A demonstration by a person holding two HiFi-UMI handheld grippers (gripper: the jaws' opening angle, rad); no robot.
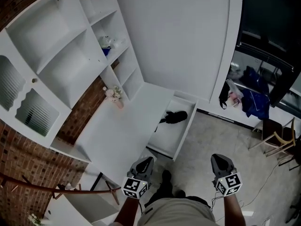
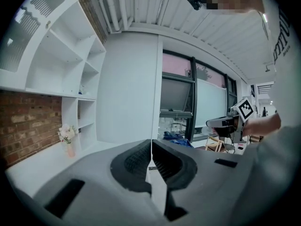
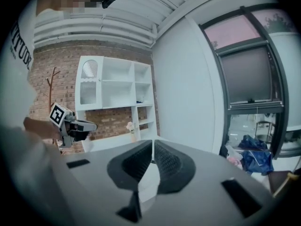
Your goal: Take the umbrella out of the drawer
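A black folded umbrella (image 1: pixel 175 117) lies inside the open white drawer (image 1: pixel 183 136), which is pulled out from the desk's right end. Both grippers are held low, close to the person's body and well short of the drawer. My left gripper (image 1: pixel 146 160) is shut with nothing between its jaws, as the left gripper view (image 2: pixel 151 153) also shows. My right gripper (image 1: pixel 219 158) is shut and empty too, its jaws meeting in the right gripper view (image 3: pixel 153 150). Neither gripper view shows the umbrella.
The white desk top (image 1: pixel 120 135) carries a small vase of flowers (image 1: pixel 114 96) near the white shelf unit (image 1: pixel 70 55) on the brick wall. A blue bag (image 1: pixel 256 102) and a wooden chair (image 1: pixel 278 136) stand at the right by the window.
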